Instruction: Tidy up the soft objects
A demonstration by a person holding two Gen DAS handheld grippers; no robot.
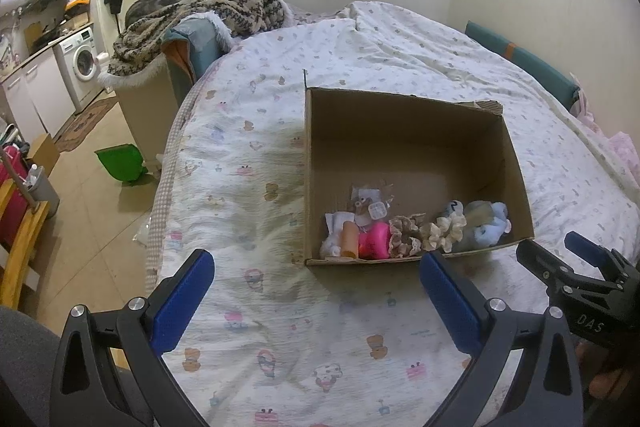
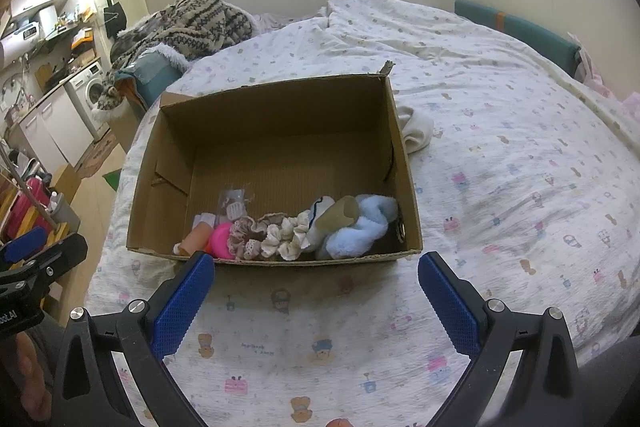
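An open cardboard box [image 1: 404, 131] [image 2: 280, 115] rests on the bed. Along its near wall lie a light blue plush [image 1: 492, 227] [image 2: 360, 227], cream and brown scrunchies [image 1: 436, 233] [image 2: 280, 237], a pink soft toy [image 1: 374, 241] [image 2: 222, 239], an orange tube [image 1: 349, 237] [image 2: 196, 239] and a small clear packet [image 1: 370, 207] [image 2: 234, 205]. A white sock [image 2: 416, 129] lies on the bedspread just right of the box. My left gripper [image 1: 316, 271] hovers open before the box's near left corner, empty. The right gripper [image 2: 316, 273] [image 1: 560, 251] is open and empty at the box's near edge.
The bed is covered by a cartoon-print bedspread [image 1: 260, 187] [image 2: 520, 167]. A patterned blanket [image 1: 208, 3] is heaped at the far end. Left of the bed are tiled floor, a green dustpan [image 1: 122, 161], a washing machine [image 1: 82, 61] and a yellow wooden chair [image 1: 20, 239].
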